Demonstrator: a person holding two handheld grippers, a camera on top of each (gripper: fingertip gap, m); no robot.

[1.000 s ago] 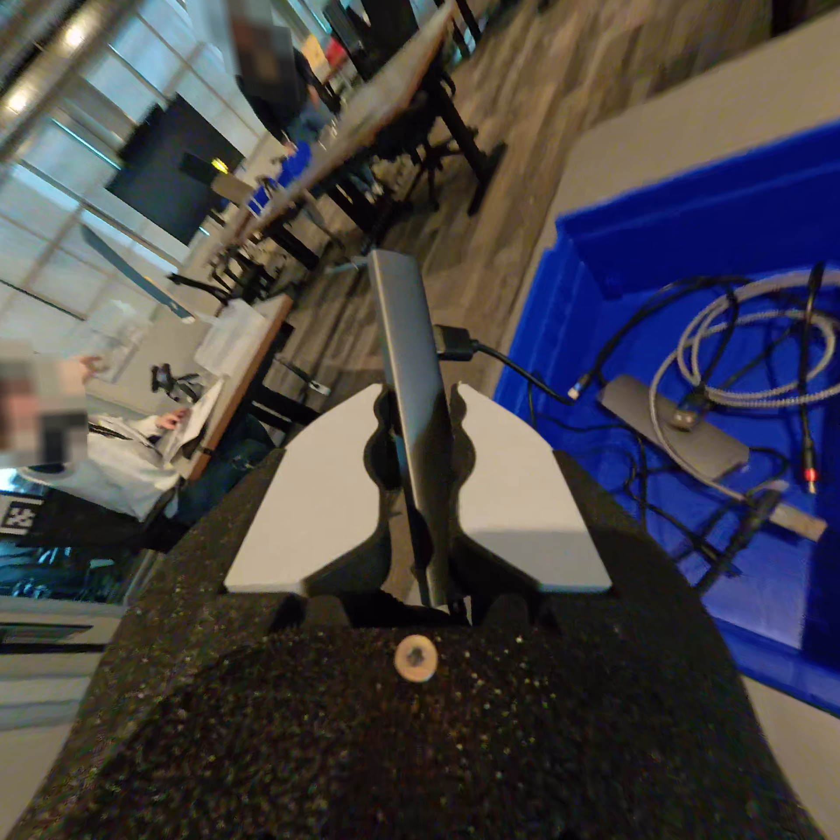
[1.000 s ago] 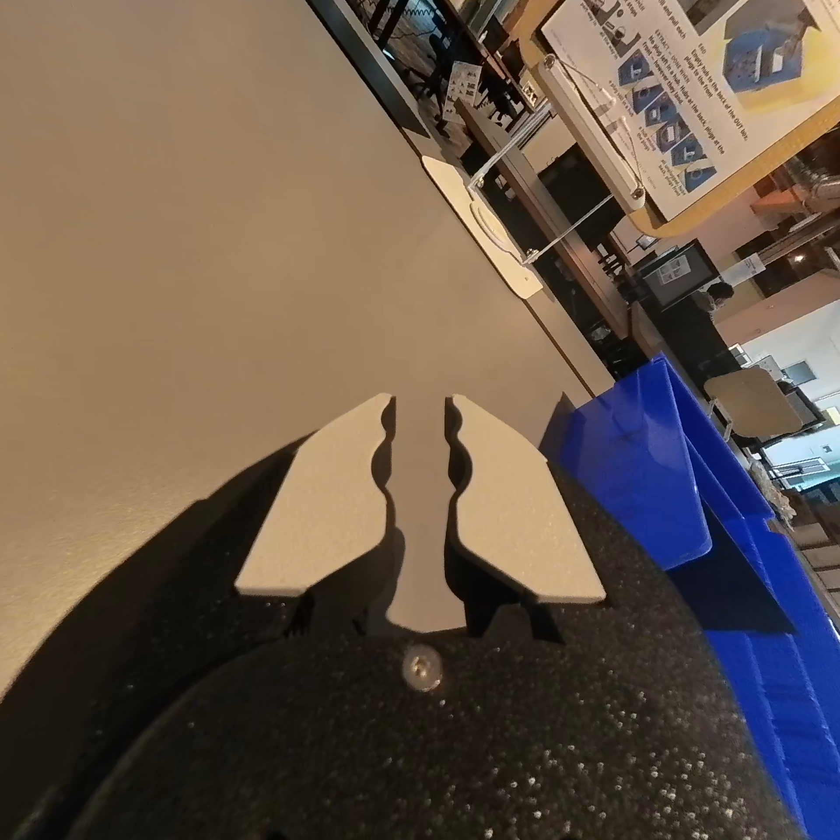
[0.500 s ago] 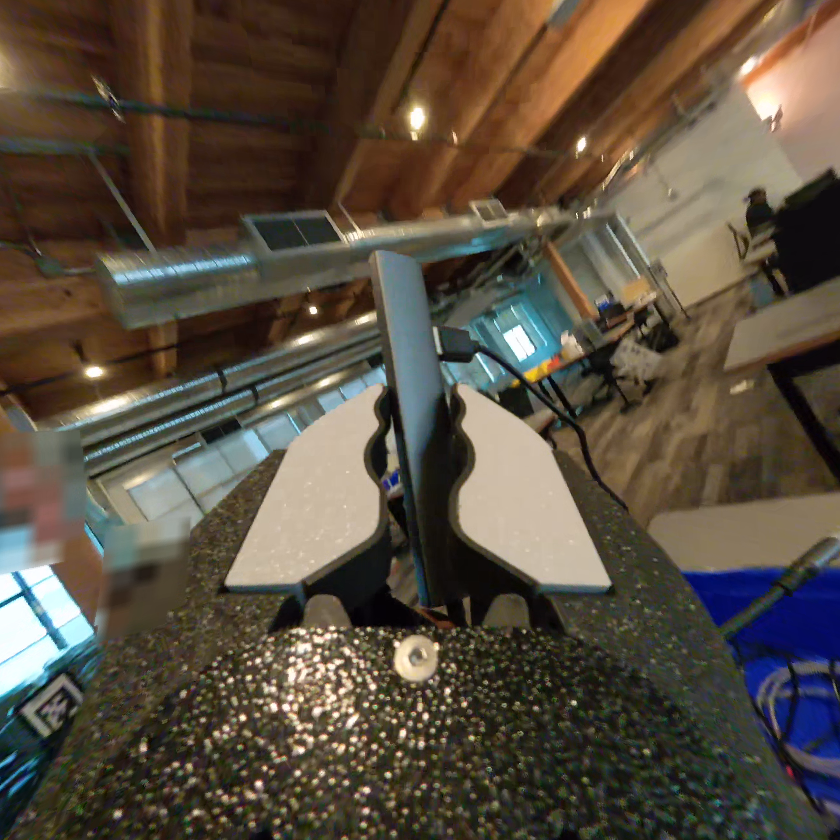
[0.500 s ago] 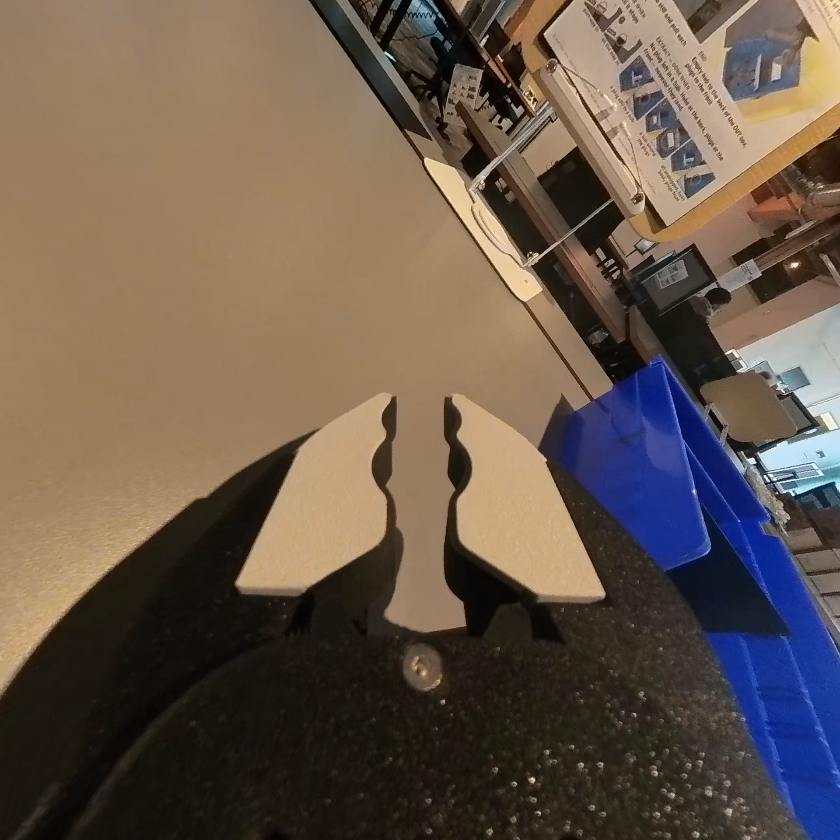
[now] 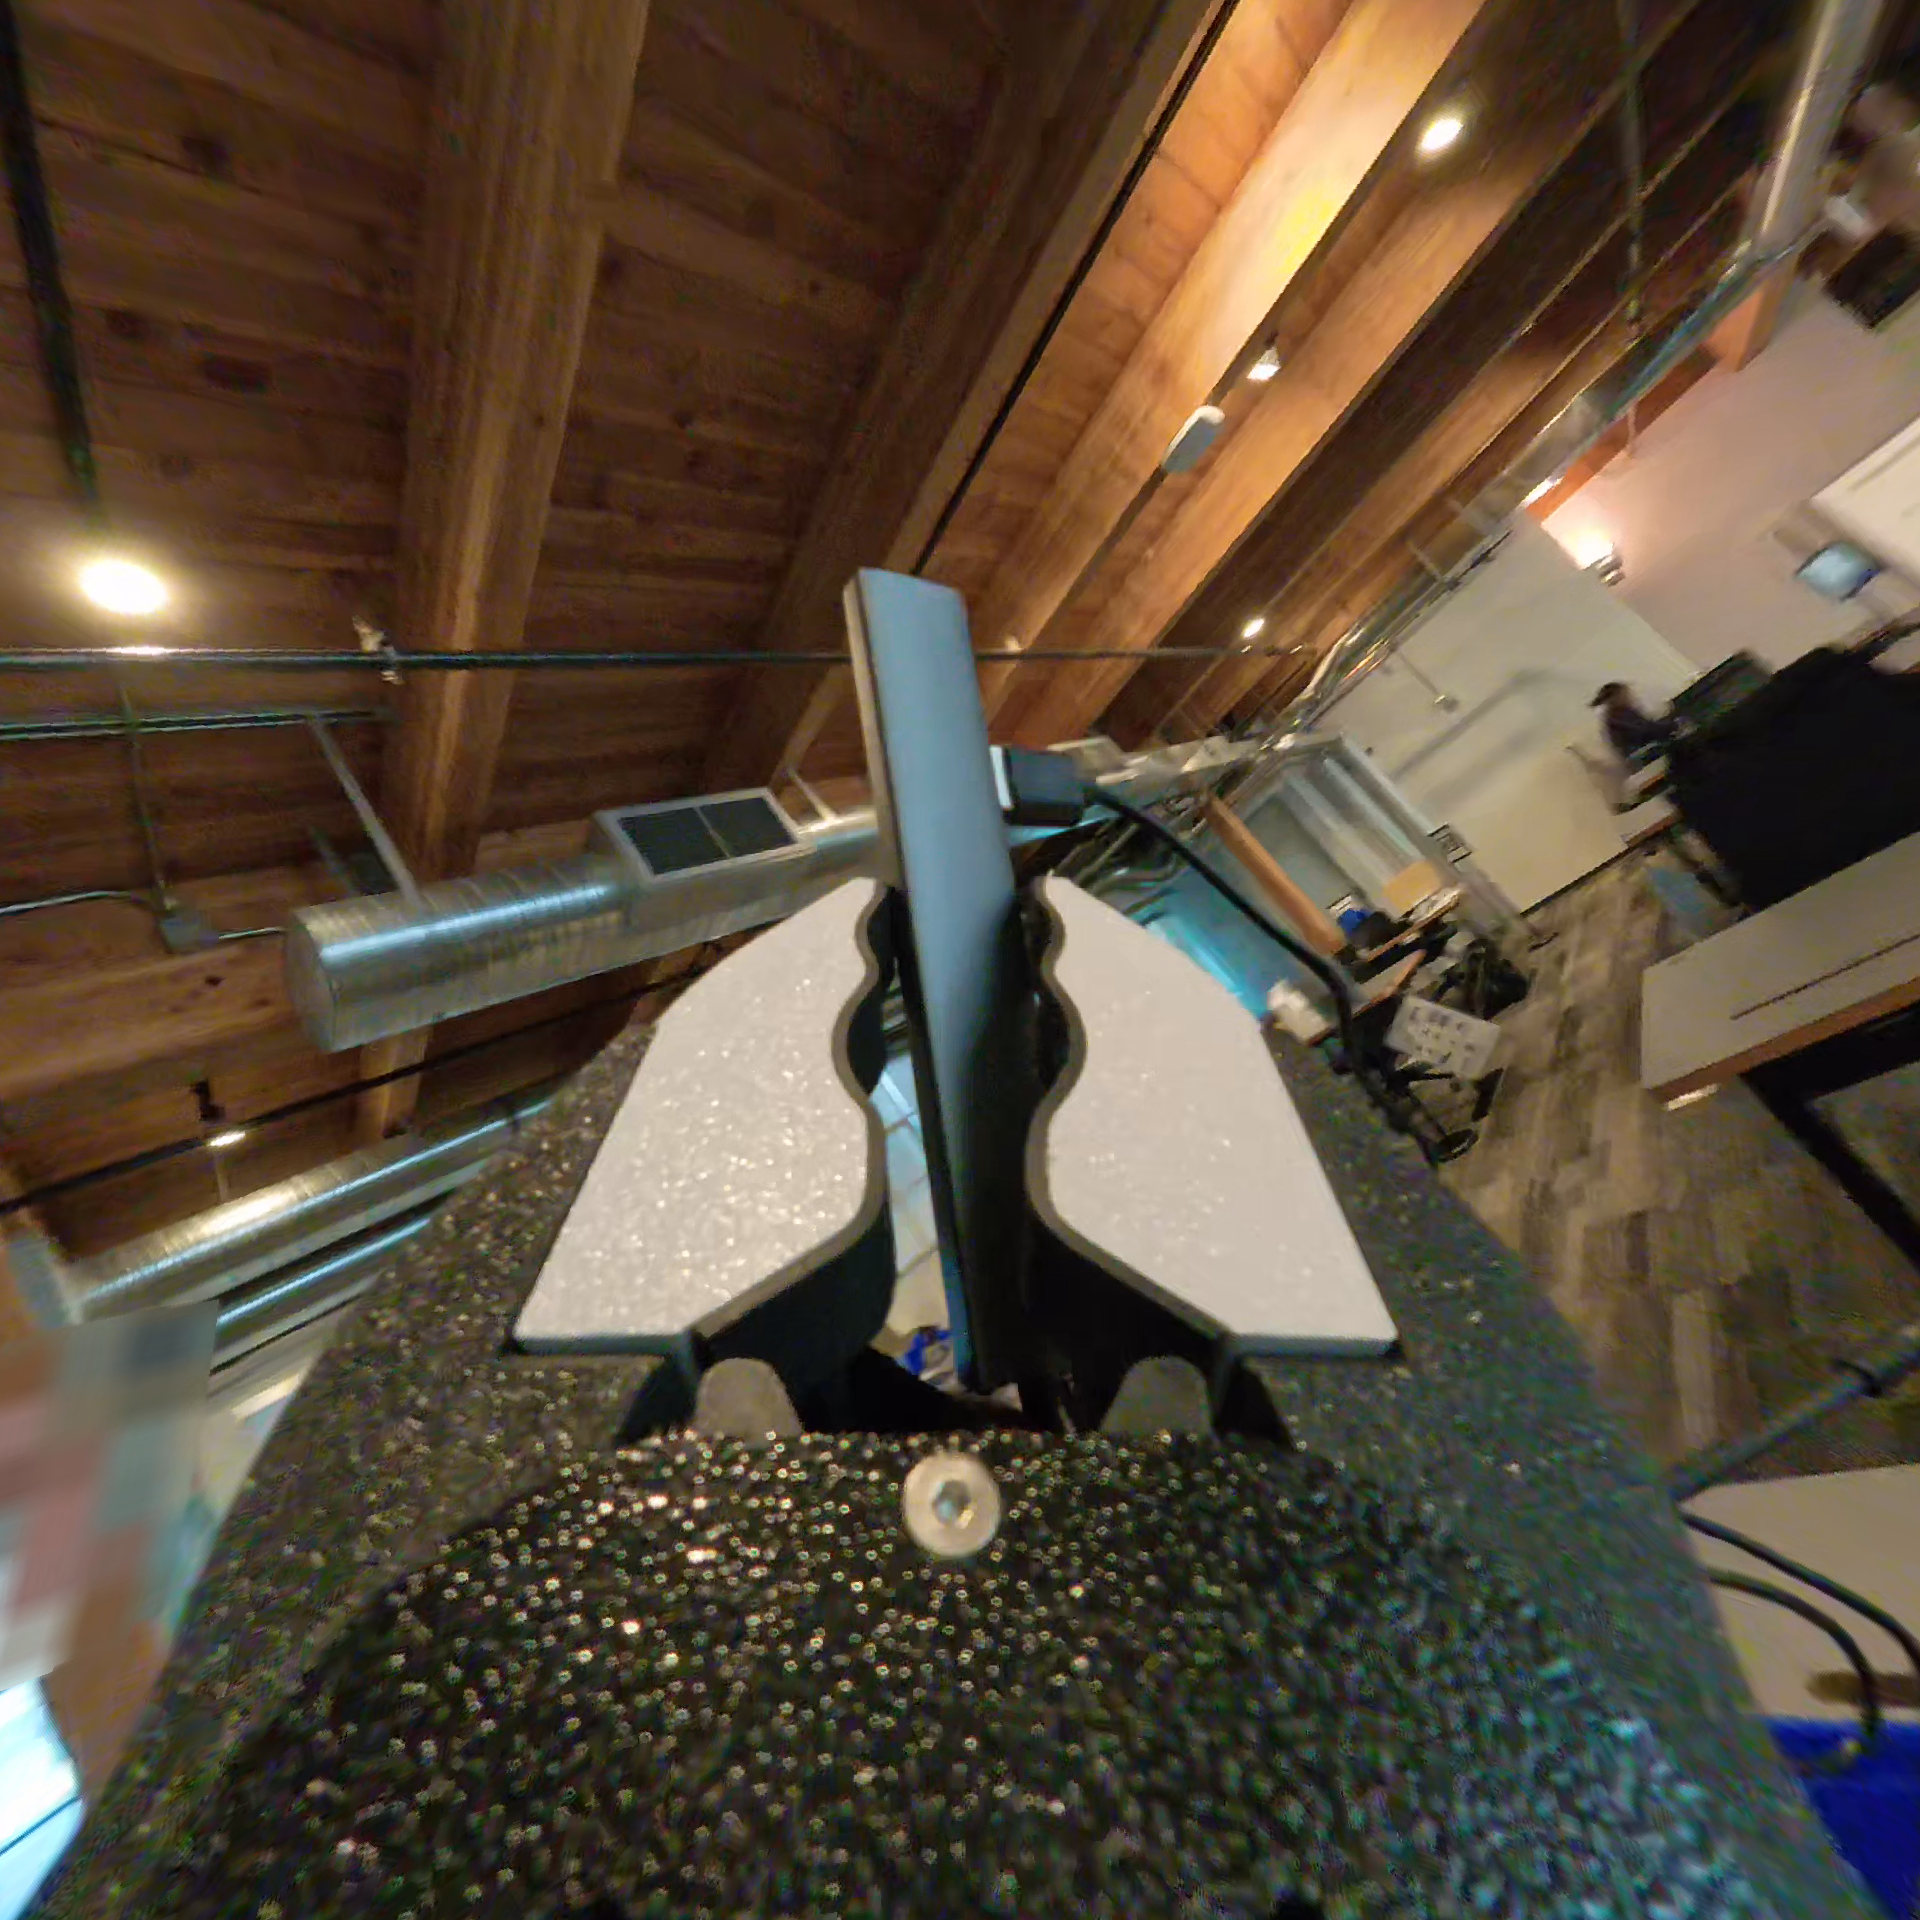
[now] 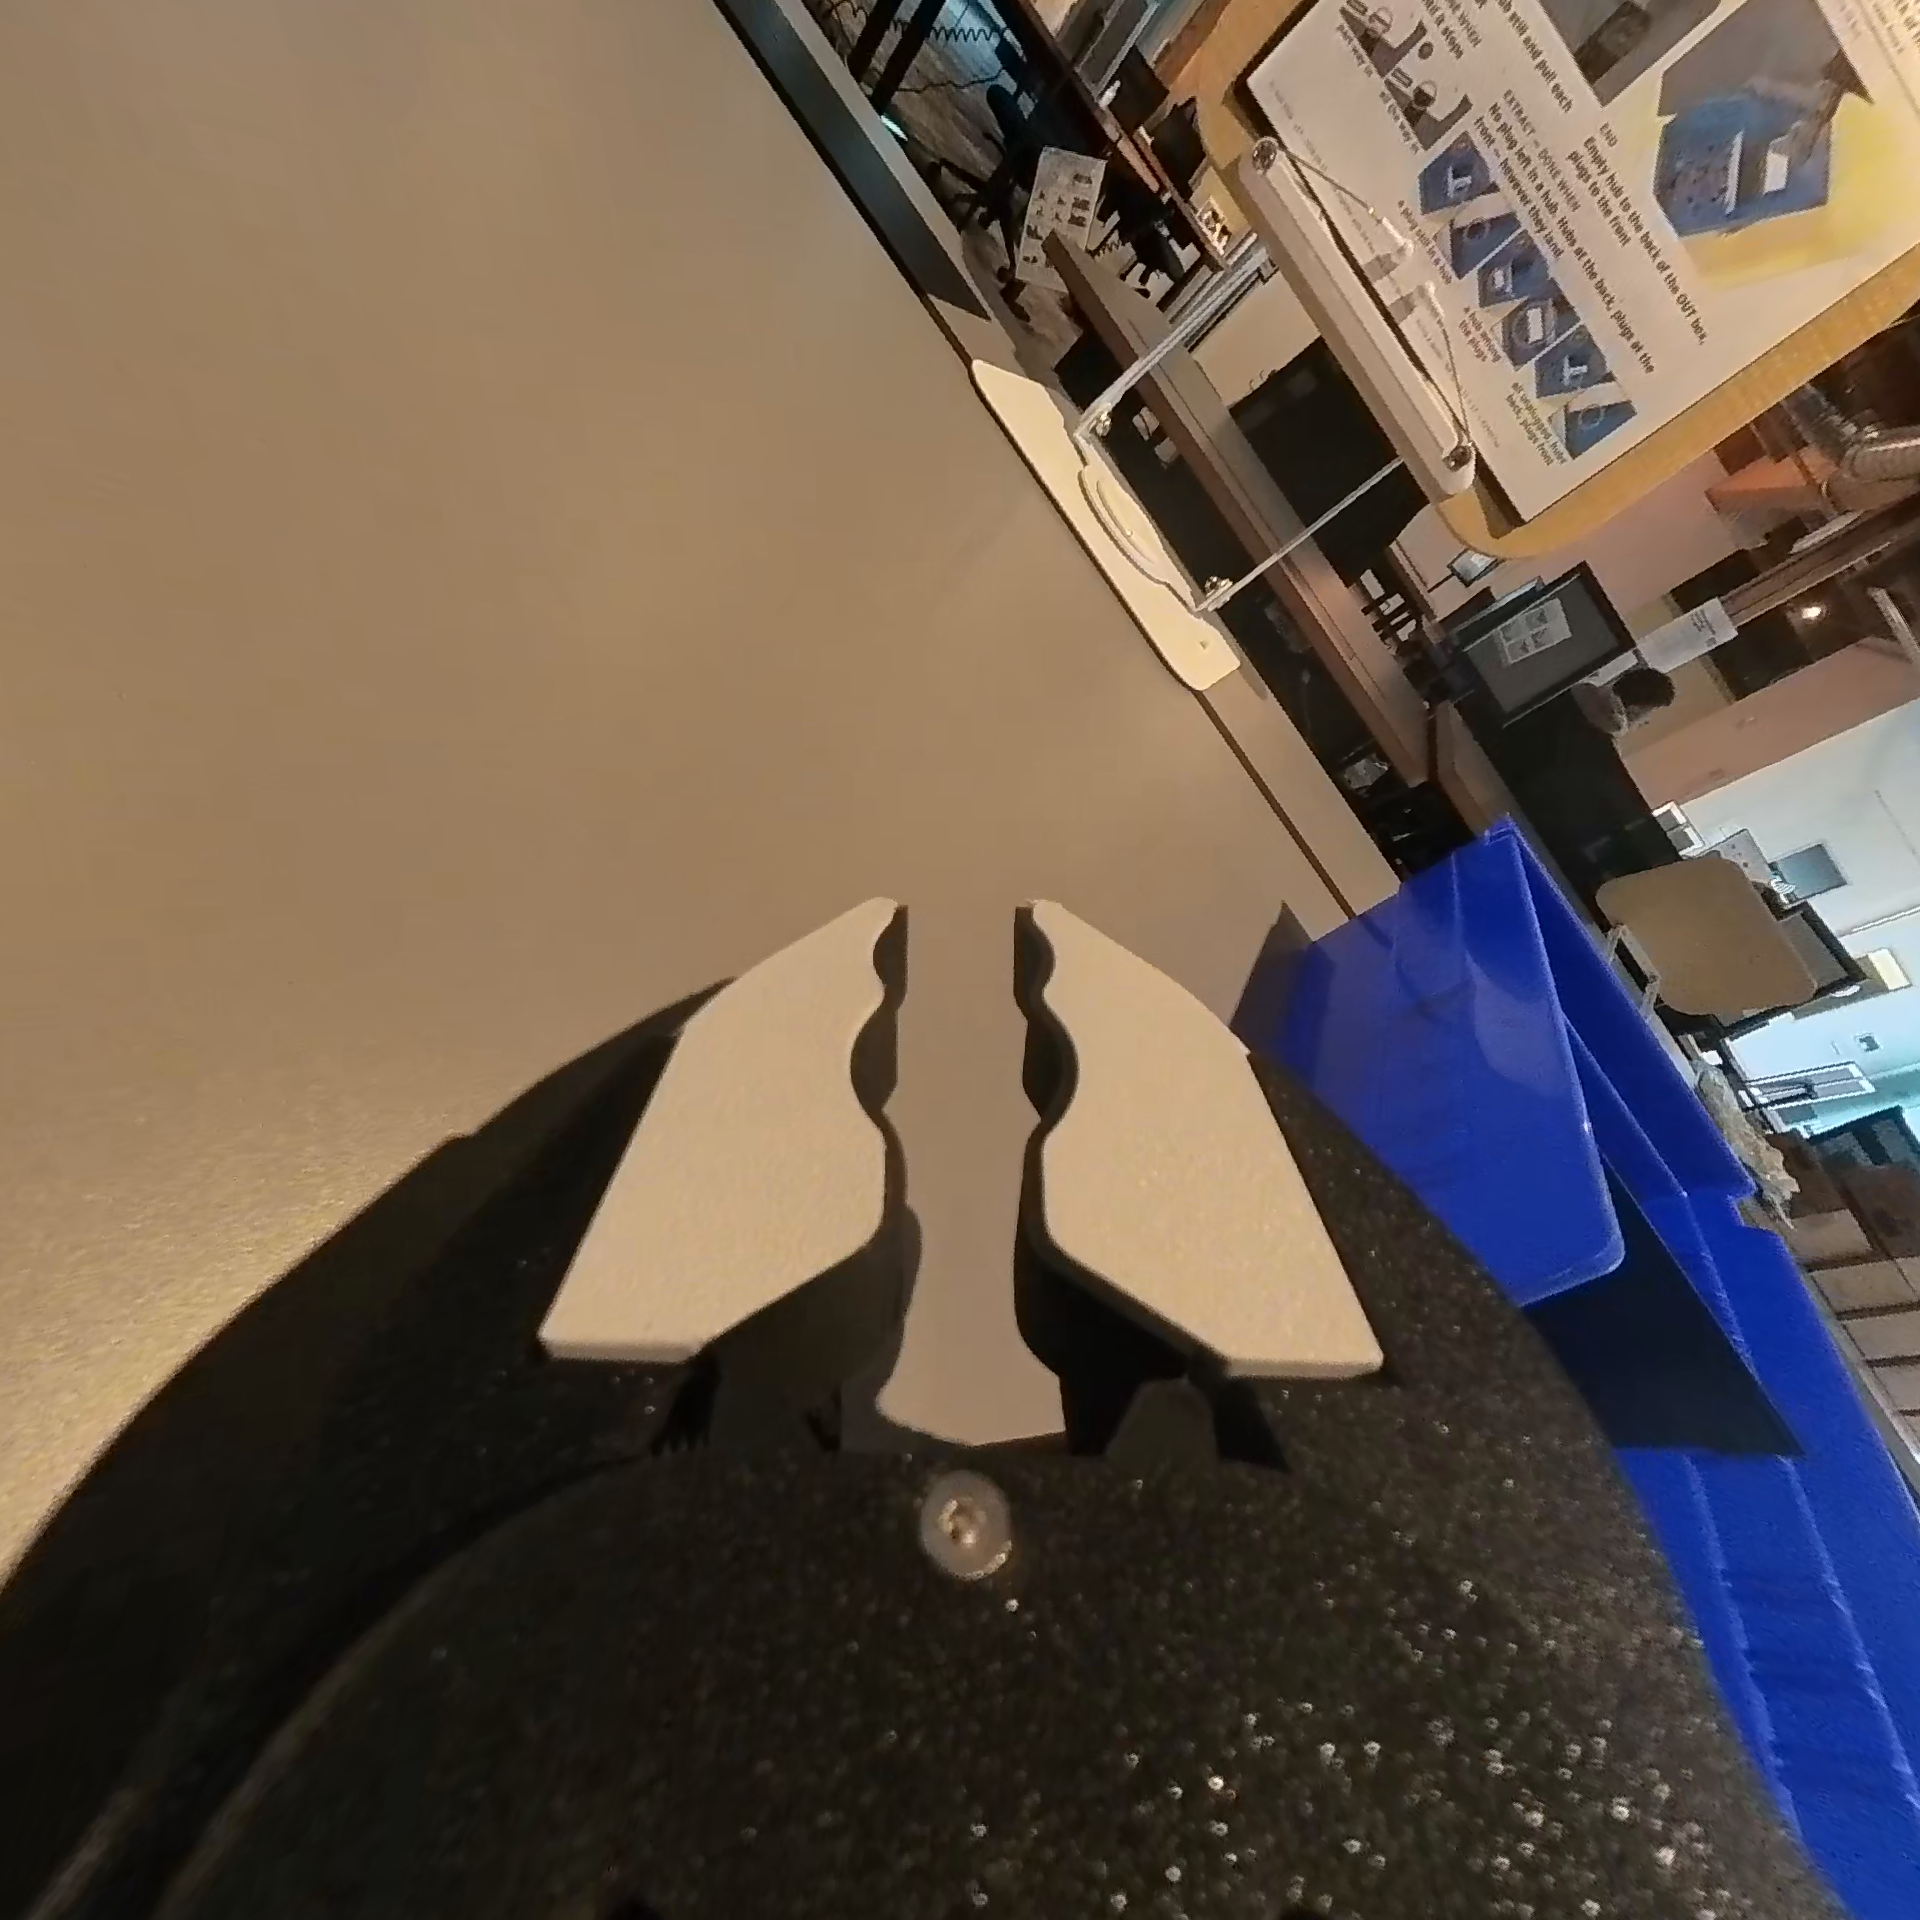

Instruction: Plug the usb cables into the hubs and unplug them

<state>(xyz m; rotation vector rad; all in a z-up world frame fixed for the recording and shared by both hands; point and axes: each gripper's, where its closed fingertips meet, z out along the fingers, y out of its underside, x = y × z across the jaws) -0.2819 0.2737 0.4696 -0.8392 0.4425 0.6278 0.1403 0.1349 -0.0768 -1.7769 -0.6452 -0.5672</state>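
Fingers of my left gripper clamp a dark grey hub edge-on, raised toward the wooden ceiling; a black usb cable sits plugged in its right side. My right gripper is narrowly parted, empty, over the beige table, beside a blue bin; a printed instruction sheet stands beyond.

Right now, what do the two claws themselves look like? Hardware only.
Both match. The left claw and right claw each have two flat, pale grey fingers with wavy, scalloped inner edges over black backing. Each sits on a black, speckled, glittery body with one silver hex screw at centre. No cables, markings or sleeves of their own show.
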